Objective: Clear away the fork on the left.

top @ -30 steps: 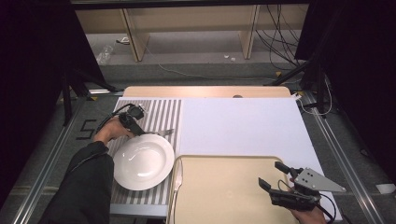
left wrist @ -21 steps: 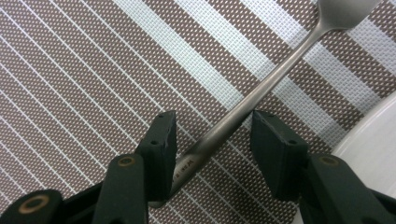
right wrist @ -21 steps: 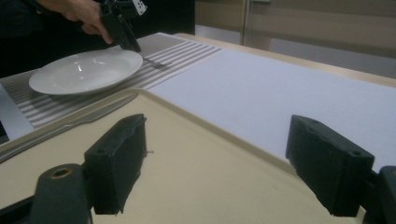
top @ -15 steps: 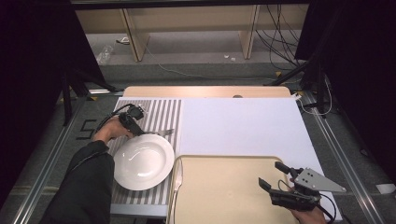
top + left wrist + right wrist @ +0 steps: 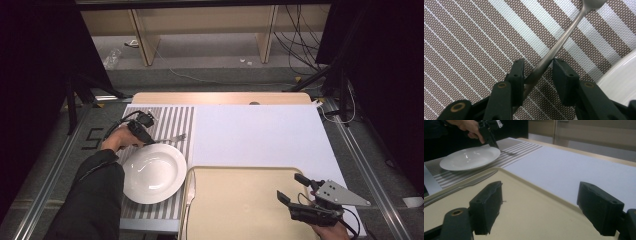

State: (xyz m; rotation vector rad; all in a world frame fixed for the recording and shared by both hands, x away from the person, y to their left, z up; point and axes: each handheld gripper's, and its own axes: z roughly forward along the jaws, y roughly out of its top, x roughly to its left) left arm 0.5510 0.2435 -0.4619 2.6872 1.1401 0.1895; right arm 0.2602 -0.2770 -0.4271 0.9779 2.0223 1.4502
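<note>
Your left gripper: jaws just closing around fork handle, small gap remains, no pinch yet. Fork lies on striped mat, beyond plate. Right gripper spread wide above tray.

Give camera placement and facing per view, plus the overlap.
High view: above the near table edge, facing forward and down; both forearms, left gripper, right gripper.
Left gripper view: straight down on the striped placemat; fingers straddle the fork.
Right gripper view: low over the tray, facing the plate; open fingers.
Shared: plate, fork, placemat.
</note>
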